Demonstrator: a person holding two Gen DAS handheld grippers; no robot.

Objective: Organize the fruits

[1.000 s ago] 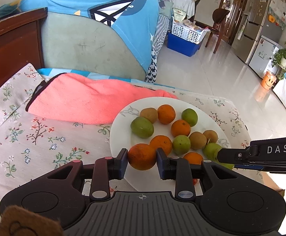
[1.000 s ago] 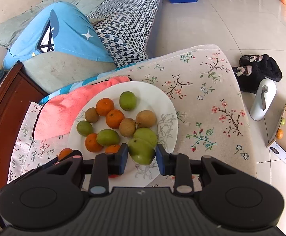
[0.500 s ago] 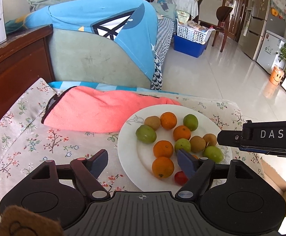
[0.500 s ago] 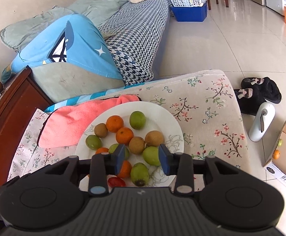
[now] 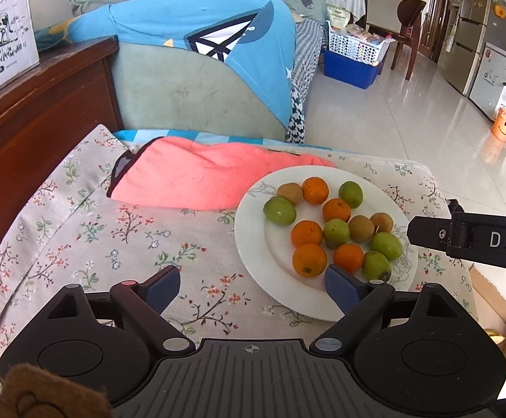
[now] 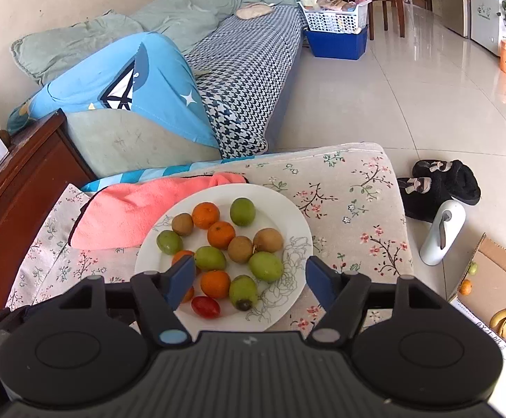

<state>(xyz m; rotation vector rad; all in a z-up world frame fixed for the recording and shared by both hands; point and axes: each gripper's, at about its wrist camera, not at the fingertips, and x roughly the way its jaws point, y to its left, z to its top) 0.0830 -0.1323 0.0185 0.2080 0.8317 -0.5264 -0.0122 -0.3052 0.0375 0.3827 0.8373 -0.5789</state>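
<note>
A white plate [image 5: 253,244] [image 6: 298,223] on the floral cushion holds several oranges, green fruits and brown kiwis, plus a small red tomato [image 6: 205,307]. My left gripper [image 5: 251,287] hangs above the plate's near-left rim, its jaws still opening, nothing between them; the orange [image 5: 309,259] it let go lies just beyond its right finger. My right gripper [image 6: 251,280] hovers over the plate's near side, jaws opening wide and apart from the fruit; a green fruit [image 6: 243,292] rests on the plate below the gap. The right gripper's body [image 5: 468,238] shows at the right edge of the left wrist view.
A pink towel [image 5: 197,177] lies behind the plate on the cushion. A wooden cabinet [image 5: 26,111] stands left, a sofa with a blue cover [image 5: 204,35] behind. On the floor right are slippers [image 6: 441,188], a white bottle [image 6: 442,233] and a cardboard box [image 6: 496,299] with fruit.
Both grippers let go of their fruit, an orange on the left and a green fruit on the right, opened wide and lifted back from the plate. Both fruits now rest on the plate.
</note>
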